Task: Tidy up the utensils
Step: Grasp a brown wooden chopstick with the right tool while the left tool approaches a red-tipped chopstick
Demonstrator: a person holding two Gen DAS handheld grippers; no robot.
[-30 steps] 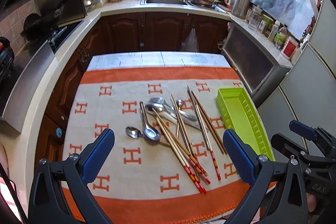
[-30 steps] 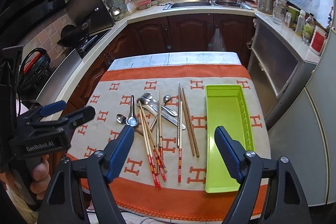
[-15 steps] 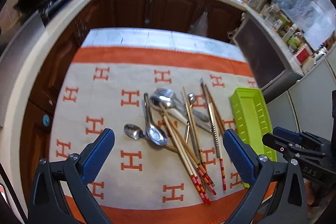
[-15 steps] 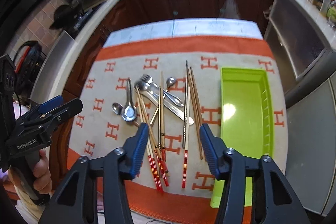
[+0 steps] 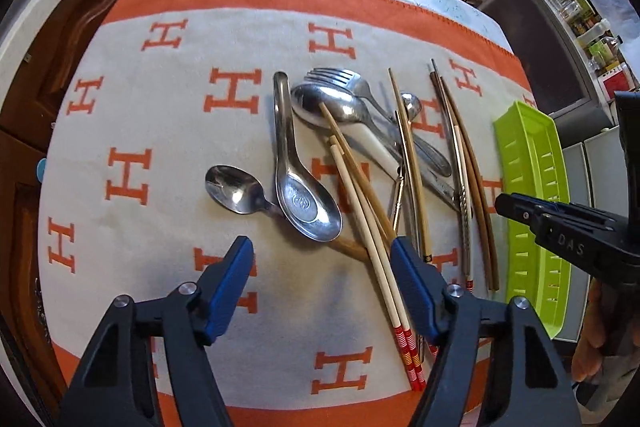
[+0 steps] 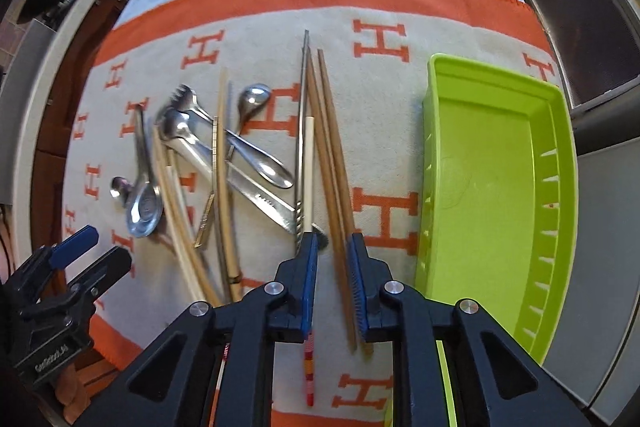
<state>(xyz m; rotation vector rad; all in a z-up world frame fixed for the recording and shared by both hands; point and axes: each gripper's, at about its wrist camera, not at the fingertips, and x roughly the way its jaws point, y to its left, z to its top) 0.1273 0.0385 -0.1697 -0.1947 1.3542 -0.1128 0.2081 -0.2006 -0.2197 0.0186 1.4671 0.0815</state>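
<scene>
Brown chopstick pair (image 6: pixel 334 163) | straddled by closing right gripper (image 6: pixel 334 247), unpinched | left gripper (image 5: pixel 320 255) released, closing | neighbouring red-banded chopstick (image 6: pixel 309 187), away from green tray (image 6: pixel 556 187), risks being dragged

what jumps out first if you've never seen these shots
A jumbled pile of chopsticks, spoons and a fork lies mid-cloth on the orange H-patterned blanket. An empty lime-green tray sits to its right. The right hand-held gripper, jaws just closing, straddles two brown chopsticks beside the tray.
</scene>
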